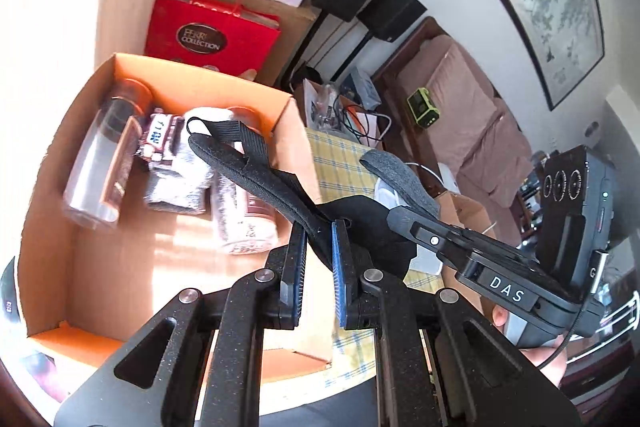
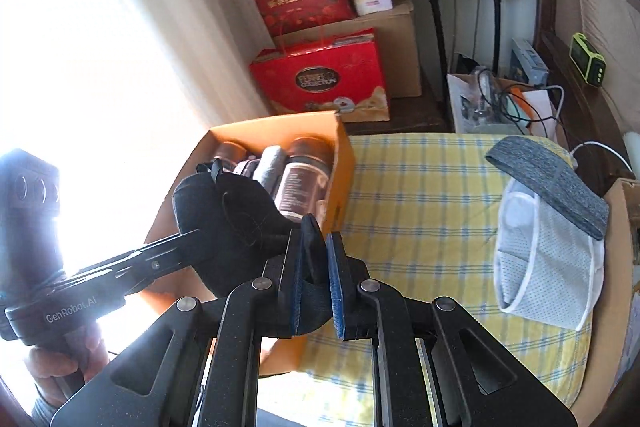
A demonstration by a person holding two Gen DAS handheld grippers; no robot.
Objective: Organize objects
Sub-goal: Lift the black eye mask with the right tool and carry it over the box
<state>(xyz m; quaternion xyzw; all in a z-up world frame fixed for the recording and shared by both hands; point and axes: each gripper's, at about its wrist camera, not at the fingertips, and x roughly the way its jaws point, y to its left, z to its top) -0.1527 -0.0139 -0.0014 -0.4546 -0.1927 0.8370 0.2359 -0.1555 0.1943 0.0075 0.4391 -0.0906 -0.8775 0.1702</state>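
Note:
Both grippers hold one black padded fabric piece (image 1: 256, 179) with a webbing loop, stretched between them above the orange cardboard box (image 1: 200, 83). In the left wrist view my left gripper (image 1: 316, 267) is shut on its lower edge. My right gripper (image 1: 394, 219) comes in from the right and clamps its other end. In the right wrist view my right gripper (image 2: 318, 267) is shut on the black fabric (image 2: 232, 203), while the left gripper (image 2: 188, 237) grips it from the left. Inside the box (image 2: 280, 127) lie clear jars (image 1: 100, 155), a rolled grey cloth (image 1: 180, 183) and a small packet.
A grey padded mask (image 2: 548, 183) and a white mesh piece (image 2: 540, 267) lie on the yellow checked cloth (image 2: 420, 207) right of the box. Red gift boxes (image 2: 320, 83), a brown carton, two black speakers on stands and a sofa stand behind.

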